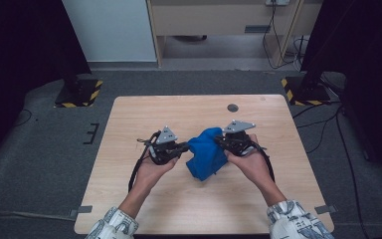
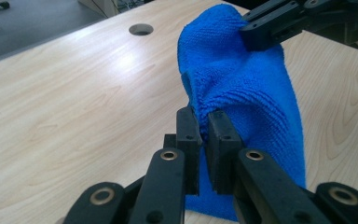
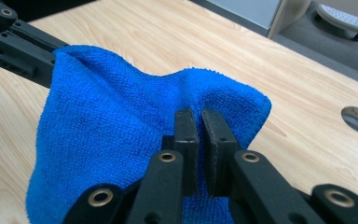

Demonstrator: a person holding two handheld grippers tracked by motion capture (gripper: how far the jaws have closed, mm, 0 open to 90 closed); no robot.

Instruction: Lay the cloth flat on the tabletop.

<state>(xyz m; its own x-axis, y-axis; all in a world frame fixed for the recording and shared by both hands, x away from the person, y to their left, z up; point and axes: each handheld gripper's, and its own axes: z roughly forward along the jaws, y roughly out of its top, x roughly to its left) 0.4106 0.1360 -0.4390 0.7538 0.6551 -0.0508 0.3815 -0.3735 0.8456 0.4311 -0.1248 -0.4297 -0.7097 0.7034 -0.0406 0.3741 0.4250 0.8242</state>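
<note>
Both grippers (image 1: 183, 147) (image 1: 219, 141) pinch the blue cloth (image 1: 206, 154), hanging seemingly lengthwise toward the person.

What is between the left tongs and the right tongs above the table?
The blue microfibre cloth spans that stretch, pinched at one edge by the left tongs and at the other by the right tongs, as the high view shows.

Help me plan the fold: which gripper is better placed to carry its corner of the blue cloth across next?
Left, marginally. Both the left gripper and right gripper are shut on the blue cloth, but more bare table lies on the left.
</note>
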